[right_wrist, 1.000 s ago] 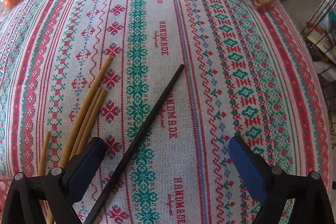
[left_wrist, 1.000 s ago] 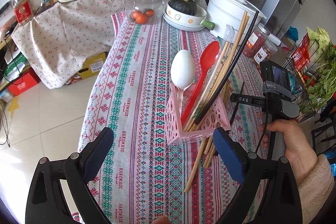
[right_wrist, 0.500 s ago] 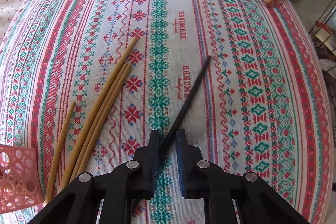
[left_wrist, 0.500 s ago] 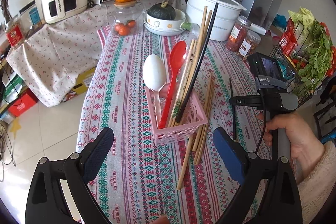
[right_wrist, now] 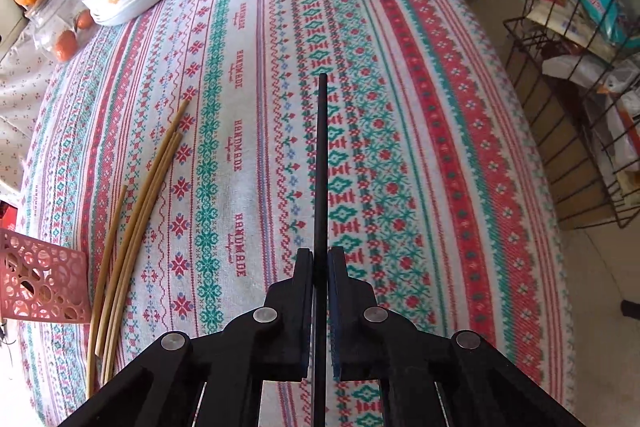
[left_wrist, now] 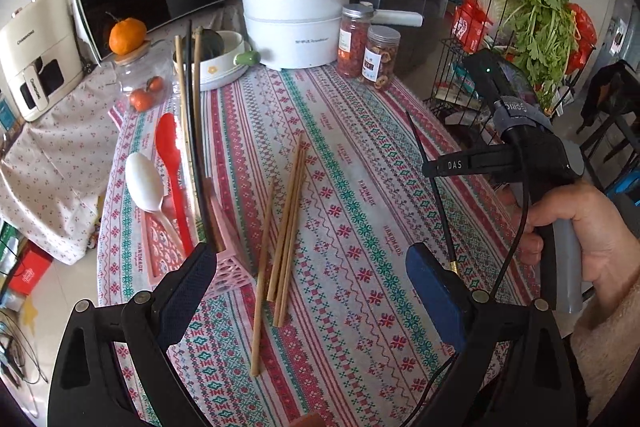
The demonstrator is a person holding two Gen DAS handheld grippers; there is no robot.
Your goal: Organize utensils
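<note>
My right gripper point(right_wrist: 320, 259) is shut on a black chopstick point(right_wrist: 321, 163) and holds it lifted above the tablecloth, pointing away; it also shows in the left wrist view point(left_wrist: 432, 187). Several bamboo chopsticks point(left_wrist: 286, 223) lie loose on the cloth, also in the right wrist view point(right_wrist: 136, 223). A pink perforated basket point(left_wrist: 228, 263) holds a white spoon point(left_wrist: 143, 181), a red spoon point(left_wrist: 172, 163) and upright chopsticks point(left_wrist: 192, 131). My left gripper point(left_wrist: 312, 279) is open and empty, its left finger near the basket's corner.
At the back stand a white pot point(left_wrist: 294, 23), two jars of dried fruit point(left_wrist: 370, 47), a bowl with a squash point(left_wrist: 218, 59) and a glass jar with tomatoes point(left_wrist: 140, 83). A wire rack with greens point(left_wrist: 528, 23) stands past the table's right edge.
My right gripper closed on the black chopstick and lifted it off the cloth. My left gripper swung right, so the basket now sits at its left.
</note>
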